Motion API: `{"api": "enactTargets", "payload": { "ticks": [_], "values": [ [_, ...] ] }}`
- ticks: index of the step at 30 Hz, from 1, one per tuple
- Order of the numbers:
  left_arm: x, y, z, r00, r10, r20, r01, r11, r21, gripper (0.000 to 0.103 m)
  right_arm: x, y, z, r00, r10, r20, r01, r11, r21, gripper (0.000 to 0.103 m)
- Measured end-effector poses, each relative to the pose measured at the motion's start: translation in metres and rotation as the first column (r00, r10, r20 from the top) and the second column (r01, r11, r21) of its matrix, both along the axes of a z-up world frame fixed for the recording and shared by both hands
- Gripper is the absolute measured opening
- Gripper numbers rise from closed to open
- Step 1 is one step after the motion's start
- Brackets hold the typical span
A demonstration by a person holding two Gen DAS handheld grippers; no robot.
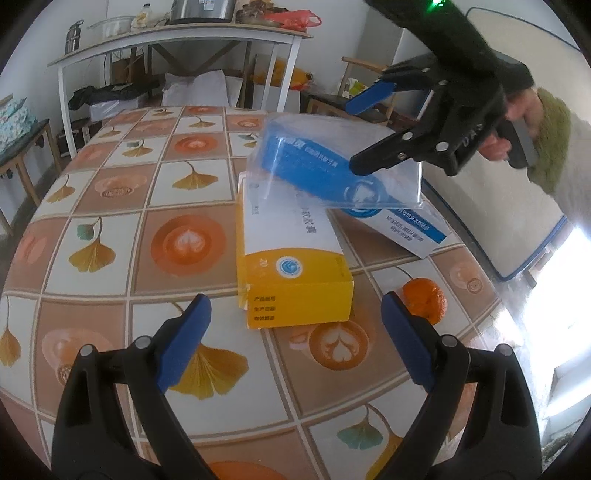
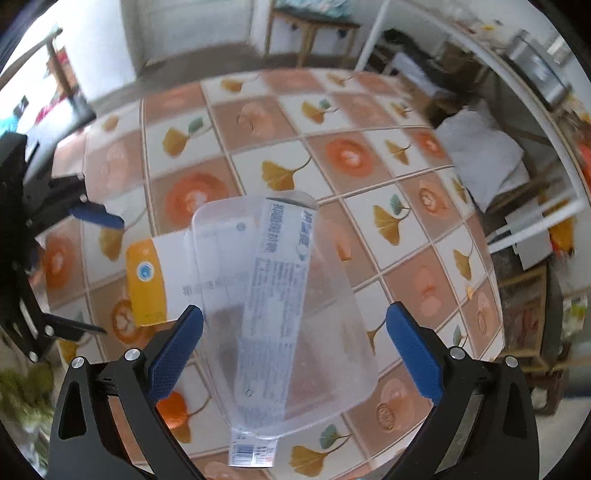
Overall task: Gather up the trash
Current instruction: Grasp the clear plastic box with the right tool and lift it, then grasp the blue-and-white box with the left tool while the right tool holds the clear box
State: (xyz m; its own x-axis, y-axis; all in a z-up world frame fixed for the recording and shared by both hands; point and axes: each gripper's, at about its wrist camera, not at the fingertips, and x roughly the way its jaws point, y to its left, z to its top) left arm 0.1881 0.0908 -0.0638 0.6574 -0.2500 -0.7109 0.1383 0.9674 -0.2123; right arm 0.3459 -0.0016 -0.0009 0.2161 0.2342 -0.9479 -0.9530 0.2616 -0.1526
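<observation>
Both wrist cameras look down closely, from opposing sides, sharing the tiled table (image 1: 110, 206) (image 2: 369, 155).

A tablecloth (image 1: 110, 206) printed with ginkgo leaves and latte cups is spread over the table. An orange (image 1: 424, 300) is seen on it at the near right. Far behind, a white shelf (image 1: 177, 37) is loaded with a metal pot (image 1: 203, 9), a flask (image 1: 74, 37) and a red bag (image 1: 295, 18).
</observation>
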Motion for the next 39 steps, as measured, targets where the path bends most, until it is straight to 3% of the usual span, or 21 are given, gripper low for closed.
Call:
{"api": "enactTargets", "payload": {
  "ticks": [7,10,12,17,22,26,30,34,39],
  "values": [
    [0.001,0.001,-0.001,1.0,-0.012,0.001,0.012,0.999,-0.033,0.089,0.015,0.018,-0.016,0.992,0.005,-0.123,-0.018,0.994,-0.105,0.096],
    [0.0,0.002,0.0,1.0,-0.014,0.009,0.014,0.999,-0.043,0.089,0.016,0.023,-0.017,0.991,0.001,-0.137,-0.016,0.994,-0.108,0.095],
    [-0.001,0.003,0.0,1.0,-0.01,0.012,0.011,0.999,-0.053,0.089,0.014,0.023,-0.011,0.991,0.005,-0.131,-0.016,0.996,-0.083,0.085],
    [-0.004,0.007,0.0,1.0,0.003,0.01,-0.002,0.997,-0.076,0.089,0.012,0.018,0.015,0.995,-0.015,-0.101,0.017,1.0,0.019,0.085],
    [-0.012,0.012,0.005,0.999,0.027,0.018,-0.025,0.994,-0.106,0.089,0.012,-0.003,0.055,0.994,-0.095,-0.043,0.102,0.975,0.199,0.085],
    [-0.02,0.018,0.02,0.996,0.053,0.071,-0.044,0.99,-0.132,0.089,0.003,-0.042,0.088,0.975,-0.222,-0.025,0.216,0.906,0.363,0.085],
    [-0.017,0.023,0.041,0.993,0.071,0.097,-0.05,0.978,-0.201,0.089,-0.018,-0.093,0.102,0.923,-0.384,-0.026,0.35,0.807,0.476,0.085],
    [-0.002,0.016,0.06,0.995,0.048,0.091,-0.011,0.93,-0.369,0.089,-0.051,-0.156,0.101,0.834,-0.544,-0.092,0.491,0.655,0.574,0.085],
    [0.037,-0.018,0.058,0.999,0.025,-0.042,-0.042,0.874,-0.484,0.089,-0.096,-0.217,0.077,0.733,-0.662,-0.154,0.591,0.509,0.625,0.085]
  ]
}}
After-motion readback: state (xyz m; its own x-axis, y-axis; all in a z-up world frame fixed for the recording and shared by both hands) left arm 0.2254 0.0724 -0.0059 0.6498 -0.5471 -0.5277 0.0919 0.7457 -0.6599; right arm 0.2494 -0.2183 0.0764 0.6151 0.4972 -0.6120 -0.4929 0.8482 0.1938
